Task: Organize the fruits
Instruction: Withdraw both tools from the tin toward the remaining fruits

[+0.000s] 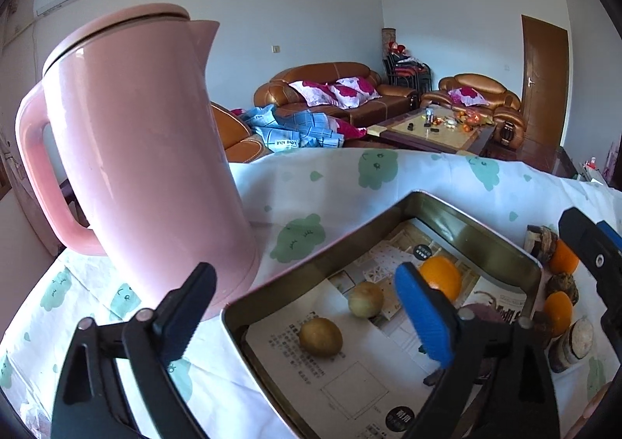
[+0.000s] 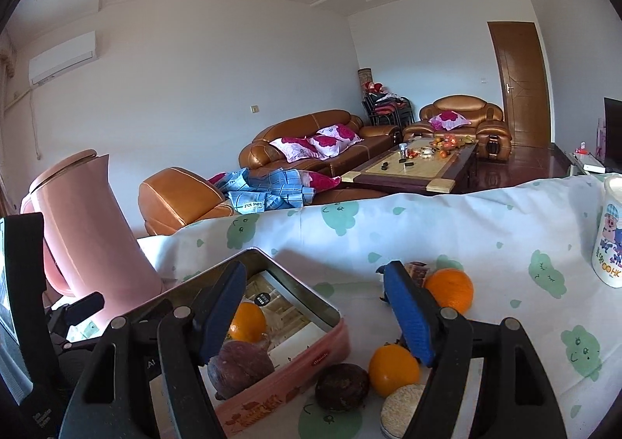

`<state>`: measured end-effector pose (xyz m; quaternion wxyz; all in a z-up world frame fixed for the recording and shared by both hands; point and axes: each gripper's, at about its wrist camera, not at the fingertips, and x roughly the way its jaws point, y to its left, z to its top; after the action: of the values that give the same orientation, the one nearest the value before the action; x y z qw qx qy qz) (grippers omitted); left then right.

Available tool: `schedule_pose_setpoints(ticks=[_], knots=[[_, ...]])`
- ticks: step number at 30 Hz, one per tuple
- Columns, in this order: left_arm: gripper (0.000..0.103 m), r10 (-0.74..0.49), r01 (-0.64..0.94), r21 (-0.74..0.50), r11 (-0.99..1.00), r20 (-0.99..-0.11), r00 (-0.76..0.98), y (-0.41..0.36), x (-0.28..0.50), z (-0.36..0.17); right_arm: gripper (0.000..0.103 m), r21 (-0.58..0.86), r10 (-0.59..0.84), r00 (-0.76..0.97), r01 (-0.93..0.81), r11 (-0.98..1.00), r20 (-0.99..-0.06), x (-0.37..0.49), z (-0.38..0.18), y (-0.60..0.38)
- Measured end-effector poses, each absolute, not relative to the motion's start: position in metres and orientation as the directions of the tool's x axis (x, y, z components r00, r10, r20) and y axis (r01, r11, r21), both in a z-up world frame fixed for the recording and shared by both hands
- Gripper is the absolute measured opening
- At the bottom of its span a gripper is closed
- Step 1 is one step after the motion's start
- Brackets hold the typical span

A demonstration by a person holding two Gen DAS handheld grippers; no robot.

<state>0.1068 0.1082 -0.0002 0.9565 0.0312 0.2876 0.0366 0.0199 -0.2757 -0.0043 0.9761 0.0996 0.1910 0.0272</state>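
A pink metal tin (image 1: pixel 470 229) lined with printed paper lies on the tablecloth; it also shows in the right wrist view (image 2: pixel 330 308). In it are an orange (image 1: pixel 441 277), two brownish round fruits (image 1: pixel 320 337) (image 1: pixel 365 299) and a purple one (image 2: pixel 239 363). Right of the tin lie two oranges (image 2: pixel 393 365) (image 2: pixel 450 289), a dark round fruit (image 2: pixel 342 386) and cut brown pieces (image 2: pixel 402 406). My left gripper (image 1: pixel 307 322) is open and empty above the tin's near left part. My right gripper (image 2: pixel 317 316) is open and empty above the tin's right edge.
A tall pink kettle (image 1: pixel 144 163) stands just left of the tin. A white printed cup (image 2: pixel 610 233) stands at the far right of the table. Behind the table edge are brown sofas (image 2: pixel 311 143) and a coffee table (image 2: pixel 412 167).
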Motion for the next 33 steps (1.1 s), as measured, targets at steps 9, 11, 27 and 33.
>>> schedule_pose_setpoints(ticks=[9,11,27,33], knots=[[0.099,0.060,-0.037,0.055,0.998,-0.519,0.853,0.108,0.099,0.006,0.075,0.201,0.035,0.928,0.043,0.979,-0.370,0.001,-0.005,-0.302],[0.099,0.055,-0.031,0.056,0.998,-0.515,0.855,0.107,0.096,0.007,0.075,0.202,0.025,0.928,0.055,0.978,-0.371,-0.002,-0.005,-0.308],[0.102,0.026,-0.006,0.040,0.999,-0.527,0.849,0.100,0.089,0.006,0.075,0.194,-0.029,0.917,0.115,0.974,-0.397,-0.014,-0.008,-0.346],[0.103,0.032,-0.009,0.046,0.999,-0.523,0.852,0.097,0.086,0.006,0.075,0.202,-0.044,0.912,0.138,0.970,-0.408,-0.019,-0.009,-0.365]])
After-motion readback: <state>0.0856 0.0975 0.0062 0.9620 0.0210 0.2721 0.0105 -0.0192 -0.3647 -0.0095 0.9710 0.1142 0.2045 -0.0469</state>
